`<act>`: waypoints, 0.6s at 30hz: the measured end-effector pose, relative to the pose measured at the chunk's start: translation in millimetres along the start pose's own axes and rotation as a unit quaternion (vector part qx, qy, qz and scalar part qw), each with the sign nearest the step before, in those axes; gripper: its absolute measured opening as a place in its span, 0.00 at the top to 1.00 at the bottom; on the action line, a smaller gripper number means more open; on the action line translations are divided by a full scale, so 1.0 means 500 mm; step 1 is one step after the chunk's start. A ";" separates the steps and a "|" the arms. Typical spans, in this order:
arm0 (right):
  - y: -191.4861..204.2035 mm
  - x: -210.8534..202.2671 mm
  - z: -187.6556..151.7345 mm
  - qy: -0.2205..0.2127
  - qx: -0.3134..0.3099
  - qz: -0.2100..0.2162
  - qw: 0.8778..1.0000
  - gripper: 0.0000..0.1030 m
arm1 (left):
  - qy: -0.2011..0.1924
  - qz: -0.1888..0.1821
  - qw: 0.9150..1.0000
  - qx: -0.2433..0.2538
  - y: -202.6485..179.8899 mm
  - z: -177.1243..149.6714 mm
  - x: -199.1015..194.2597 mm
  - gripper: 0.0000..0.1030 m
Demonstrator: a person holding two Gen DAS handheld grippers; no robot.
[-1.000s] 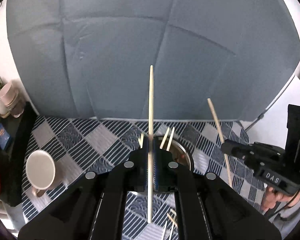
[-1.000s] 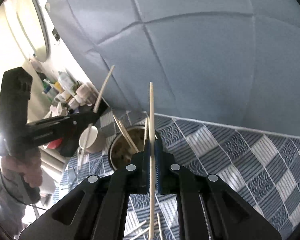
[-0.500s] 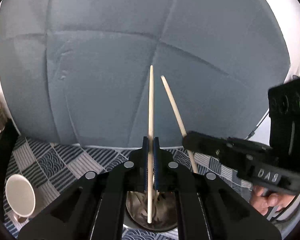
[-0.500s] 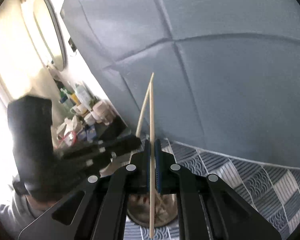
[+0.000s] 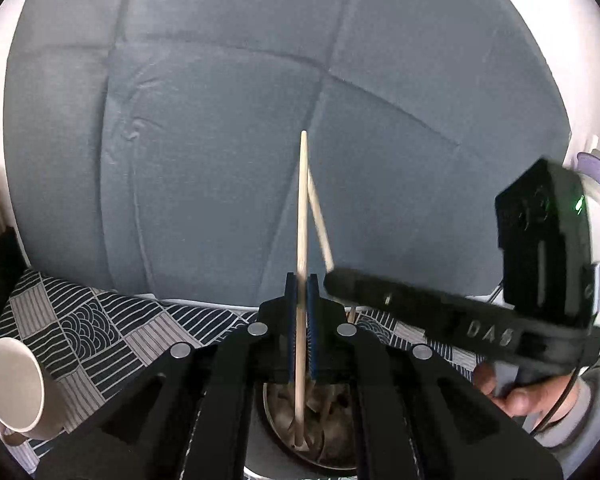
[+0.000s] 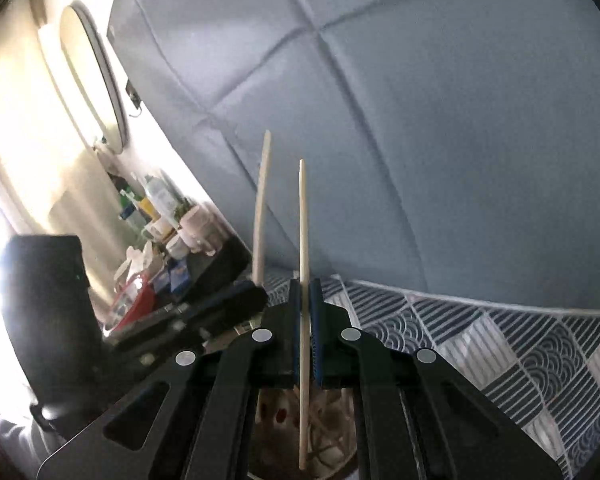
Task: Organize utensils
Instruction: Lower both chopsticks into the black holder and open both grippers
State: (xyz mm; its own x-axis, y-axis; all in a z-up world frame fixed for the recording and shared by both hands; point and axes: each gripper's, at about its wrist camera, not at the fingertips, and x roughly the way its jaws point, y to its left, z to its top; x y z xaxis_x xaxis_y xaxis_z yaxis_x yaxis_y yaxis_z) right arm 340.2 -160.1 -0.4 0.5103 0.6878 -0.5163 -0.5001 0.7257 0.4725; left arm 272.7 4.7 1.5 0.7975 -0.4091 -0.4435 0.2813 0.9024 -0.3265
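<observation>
A thin wooden chopstick is clamped between the closed pads of the left hand-held gripper, and a second chopstick is pinched the same way in the right hand-held gripper. Each stick is held near its middle and stands upright, its lower end hanging just behind the fingertips over the mouth of a round metal holder, in which other sticks are already gathered. The sticks are judged light, stiff and smooth, so a grip near the middle is thought best, since a hold close to one end could let them pivot or slip. Both hand-held grippers are pitched somewhat downward and brought close together over the holder, the right one seen just beside the left tips. A pale mug lies on the patterned worktop, well off to the left.
</observation>
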 end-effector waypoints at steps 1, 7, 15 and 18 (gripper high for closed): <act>-0.002 -0.001 -0.007 0.000 0.002 0.000 1.000 0.95 | -0.001 -0.001 1.000 0.001 -0.002 -0.001 -0.004 0.95; -0.004 -0.018 -0.019 -0.002 0.005 -0.004 1.000 0.94 | -0.005 -0.002 1.000 0.000 0.004 -0.010 -0.016 0.95; -0.009 -0.066 -0.021 -0.019 0.023 -0.014 0.999 0.92 | -0.020 0.007 1.000 0.013 -0.010 -0.002 -0.042 0.94; -0.007 -0.083 -0.019 -0.022 0.027 -0.023 0.999 0.91 | -0.023 0.009 1.000 0.011 -0.014 0.002 -0.064 0.93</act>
State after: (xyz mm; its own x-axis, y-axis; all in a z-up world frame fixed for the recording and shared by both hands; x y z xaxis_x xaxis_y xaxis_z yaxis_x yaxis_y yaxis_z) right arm 314.1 -191.0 12.5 0.5628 0.6535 -0.5061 -0.4374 0.7550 0.4885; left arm 245.5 11.4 18.8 0.8265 -0.3860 -0.4097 0.2779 0.9128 -0.2994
